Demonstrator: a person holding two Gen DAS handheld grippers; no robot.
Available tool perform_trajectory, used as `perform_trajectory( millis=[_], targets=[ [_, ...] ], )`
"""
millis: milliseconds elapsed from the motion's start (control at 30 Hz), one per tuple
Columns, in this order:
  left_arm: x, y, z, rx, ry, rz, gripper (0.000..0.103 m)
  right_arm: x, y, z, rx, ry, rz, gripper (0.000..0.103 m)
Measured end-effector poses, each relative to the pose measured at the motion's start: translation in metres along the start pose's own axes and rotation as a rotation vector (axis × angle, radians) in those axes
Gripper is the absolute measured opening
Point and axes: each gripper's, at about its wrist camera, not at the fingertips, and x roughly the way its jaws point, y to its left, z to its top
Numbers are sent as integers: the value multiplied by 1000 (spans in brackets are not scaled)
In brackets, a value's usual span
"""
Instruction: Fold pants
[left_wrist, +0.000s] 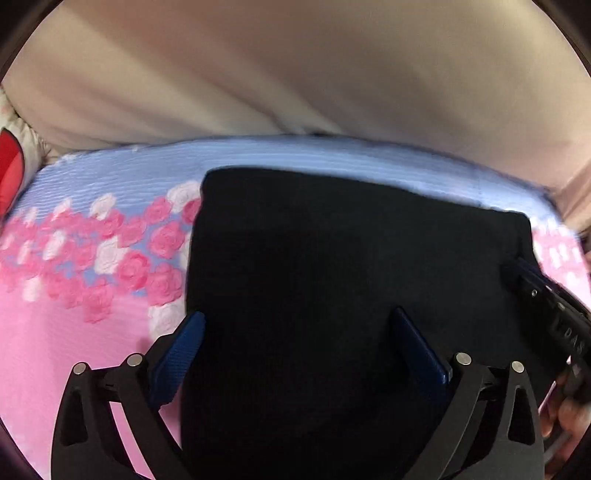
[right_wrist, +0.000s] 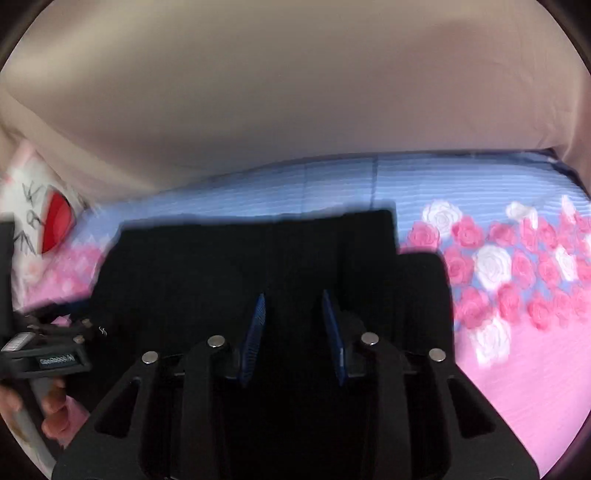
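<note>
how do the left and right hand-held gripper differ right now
Opening: the left hand-held gripper has its jaws spread wide, while the right hand-held gripper has its jaws much closer, with a narrow gap.
Place: the left one straddles the left edge of the black pants, one finger over the floral bedspread; the right one sits wholly over the pants.
Shared: both have blue pads, point down at the pants and visibly pinch no cloth.

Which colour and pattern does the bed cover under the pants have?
The bed cover is pink and light blue, with pink and white roses; the right wrist view shows it best.
</note>
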Motion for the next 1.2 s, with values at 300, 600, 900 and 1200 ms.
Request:
perform_trajectory(
  millis=[300,600,900,1200],
  targets=[
    [-42,0,-17,51,-19,100,95,-47,16,-30,-124,44,-158,29],
    [-56,10,-31,6,-20,99,91,-76,19,-52,-132,18,-169,35],
    [-103,-12,-59,92,-55,199,92,-155,34,-72,-40,-117,-134,42],
    [-151,-36,-97,122,-47,156,93,-202,61,-115,-66,-154,-132,60]
  ],
)
